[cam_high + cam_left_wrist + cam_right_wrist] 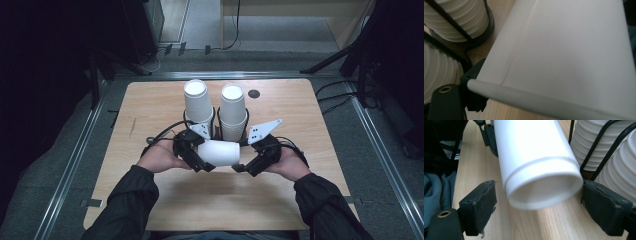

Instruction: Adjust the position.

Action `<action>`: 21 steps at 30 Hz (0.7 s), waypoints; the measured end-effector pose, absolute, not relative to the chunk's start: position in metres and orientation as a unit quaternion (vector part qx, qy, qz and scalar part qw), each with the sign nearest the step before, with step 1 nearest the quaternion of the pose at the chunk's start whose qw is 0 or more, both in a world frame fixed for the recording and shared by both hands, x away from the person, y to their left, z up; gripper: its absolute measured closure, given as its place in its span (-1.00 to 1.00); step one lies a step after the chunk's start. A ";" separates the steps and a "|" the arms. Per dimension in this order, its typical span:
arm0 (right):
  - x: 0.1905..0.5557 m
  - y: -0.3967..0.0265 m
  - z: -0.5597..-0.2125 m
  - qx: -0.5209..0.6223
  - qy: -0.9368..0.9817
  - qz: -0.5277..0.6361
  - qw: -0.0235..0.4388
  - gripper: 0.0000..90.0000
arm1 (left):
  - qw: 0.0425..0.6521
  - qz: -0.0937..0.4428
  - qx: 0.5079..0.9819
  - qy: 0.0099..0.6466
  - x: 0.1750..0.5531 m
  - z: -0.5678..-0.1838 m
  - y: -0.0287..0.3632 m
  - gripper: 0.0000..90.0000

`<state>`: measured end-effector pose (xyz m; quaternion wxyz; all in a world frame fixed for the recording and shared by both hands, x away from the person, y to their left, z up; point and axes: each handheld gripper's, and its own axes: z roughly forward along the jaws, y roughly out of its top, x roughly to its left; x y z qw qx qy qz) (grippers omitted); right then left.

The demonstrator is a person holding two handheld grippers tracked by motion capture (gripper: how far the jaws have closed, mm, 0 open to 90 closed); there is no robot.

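Wooden table [150,105] is carrying two cup stacks [199,102] at twelve o'clock while the left gripper [200,159] is clamping a paper cup [218,152] sideways, presenting its base between the right gripper [248,165]'s parted jaws.

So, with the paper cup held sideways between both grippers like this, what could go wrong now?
1. The left gripper holds the thin paper cup at its rim end; squeezing may crush it.
2. The right gripper is open around the base, one jaw apart, and may close crooked.
3. The cup stacks stand close behind; they could be knocked.
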<state>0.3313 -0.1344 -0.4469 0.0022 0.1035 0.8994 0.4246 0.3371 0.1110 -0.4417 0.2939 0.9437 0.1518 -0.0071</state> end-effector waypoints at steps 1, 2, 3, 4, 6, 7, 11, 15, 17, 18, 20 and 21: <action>0.332 -0.134 -0.448 0.102 0.900 0.423 0.004 -0.69 | 0.288 -0.001 0.945 0.153 0.337 -0.442 0.107 -0.72; 0.332 -0.134 -0.448 0.102 0.900 0.423 0.004 -0.69 | 0.284 -0.002 0.947 0.150 0.336 -0.442 0.105 -0.72; 0.332 -0.134 -0.451 0.099 0.906 0.412 0.011 -0.69 | 0.270 -0.005 0.952 0.144 0.336 -0.445 0.100 -0.72; 0.332 -0.134 -0.451 0.099 0.906 0.412 0.011 -0.69 | 0.270 -0.005 0.952 0.144 0.336 -0.445 0.100 -0.72; 0.332 -0.132 -0.454 0.092 0.909 0.407 0.015 -0.69 | 0.254 -0.008 0.956 0.145 0.335 -0.450 0.095 -0.72; 0.332 -0.130 -0.456 0.082 0.912 0.403 0.013 -0.69 | 0.255 -0.008 0.956 0.144 0.334 -0.451 0.095 -0.72; 0.330 -0.123 -0.460 0.073 0.916 0.394 0.012 -0.68 | 0.249 -0.019 0.957 0.149 0.335 -0.454 0.093 -0.72; 0.330 -0.115 -0.466 0.059 0.923 0.379 0.021 -0.68 | 0.238 -0.019 0.960 0.148 0.334 -0.458 0.090 -0.72; 0.329 -0.112 -0.469 0.057 0.926 0.372 0.025 -0.66 | 0.238 -0.018 0.960 0.144 0.335 -0.458 0.090 -0.72; 0.329 -0.112 -0.469 0.057 0.926 0.372 0.025 -0.66 | 0.240 -0.021 0.959 0.147 0.335 -0.459 0.089 -0.72; 0.328 -0.109 -0.471 0.051 0.930 0.363 0.029 -0.63 | 0.247 -0.029 0.957 0.148 0.335 -0.460 0.090 -0.72; 0.327 -0.108 -0.471 0.051 0.931 0.360 0.031 -0.58 | 0.246 -0.029 0.957 0.152 0.334 -0.460 0.089 -0.73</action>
